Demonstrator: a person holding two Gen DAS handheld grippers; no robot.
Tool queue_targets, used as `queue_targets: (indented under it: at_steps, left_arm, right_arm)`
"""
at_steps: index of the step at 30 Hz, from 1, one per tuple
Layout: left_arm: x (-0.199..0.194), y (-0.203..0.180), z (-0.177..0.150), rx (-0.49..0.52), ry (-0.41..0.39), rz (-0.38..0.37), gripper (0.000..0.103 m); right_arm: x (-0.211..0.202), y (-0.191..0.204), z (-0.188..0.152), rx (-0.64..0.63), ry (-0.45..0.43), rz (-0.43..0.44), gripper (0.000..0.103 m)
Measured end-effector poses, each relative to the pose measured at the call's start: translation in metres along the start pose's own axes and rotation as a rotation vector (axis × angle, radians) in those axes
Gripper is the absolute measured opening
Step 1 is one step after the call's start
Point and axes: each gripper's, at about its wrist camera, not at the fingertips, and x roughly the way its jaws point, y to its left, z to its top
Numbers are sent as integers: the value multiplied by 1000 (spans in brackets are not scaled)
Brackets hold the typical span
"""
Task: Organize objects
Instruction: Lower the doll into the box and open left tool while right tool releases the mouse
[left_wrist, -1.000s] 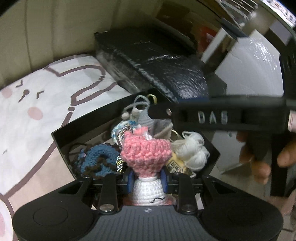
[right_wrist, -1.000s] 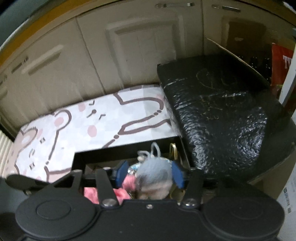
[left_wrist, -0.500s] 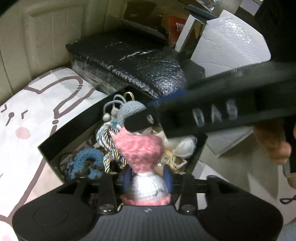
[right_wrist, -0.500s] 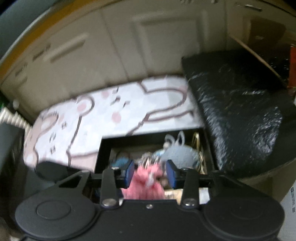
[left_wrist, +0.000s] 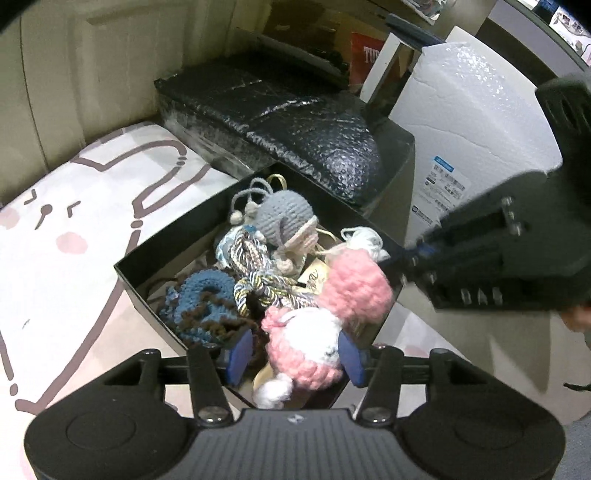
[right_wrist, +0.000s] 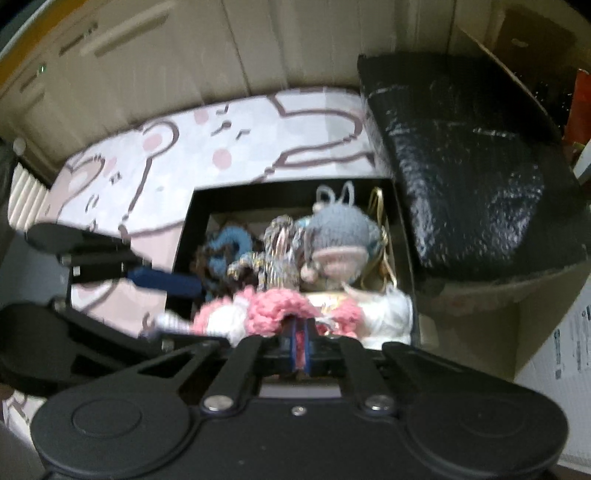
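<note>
Two tongs are over the black box (left_wrist: 155, 254) at once, one in each of my hands. My left gripper (left_wrist: 295, 356) has its jaws opening, with the pink and white crochet doll (left_wrist: 306, 343) sitting between the blue pads (left_wrist: 239, 352); neither pad looks pressed into the yarn. My right gripper (right_wrist: 300, 341) has its jaws pinched together, and a fold of the doll's pink yarn (right_wrist: 280, 306) is caught between the tips. In the left camera that gripper comes in from the right edge, its tip against the doll's round pink end (left_wrist: 354, 288).

The doll lies at the near corner of the box, partly over the rim, on top of the other things. Behind it in the box sit a grey crochet toy (left_wrist: 286, 218) with a pale face, a twisted striped cord (left_wrist: 255, 273), a blue and brown crochet piece (left_wrist: 205, 299) and a white bundle of yarn (left_wrist: 364, 240) at the right side. A gold loop (right_wrist: 378, 206) stands against the far wall of the box.

The box rests on a white mat with a pink and brown cartoon drawing (left_wrist: 74, 221). Just beyond it is a large parcel in black bubble wrap (left_wrist: 295, 125), and to the right of that a white wrapped parcel (left_wrist: 476, 122) with a printed label. The right camera's picture is blurred, so the small things are hard to make out there.
</note>
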Motion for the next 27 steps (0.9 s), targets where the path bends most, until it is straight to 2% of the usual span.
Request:
queue_targets:
  at_steps: [3,9,18,24,27]
  left_arm:
    - [0,1,2,-11,-14,24,53]
    - [2,5,2,-42,-15,25,54]
    - [8,6,4,-82,-34,84,57]
    - [3,0,6,-72,-32,105,58]
    - [-5,0,6,-78,-46,105,63]
  right_arm:
    - [5,3,-6,-22,42,-2,5]
    - [7,-4,-6,18,29,-26,9]
    - [-5,-18,0,91,-60,-62,21]
    - [-14,-17,-1,85,-83,-67,23]
    - [-21,-19,-2,93,-110,-70,27]
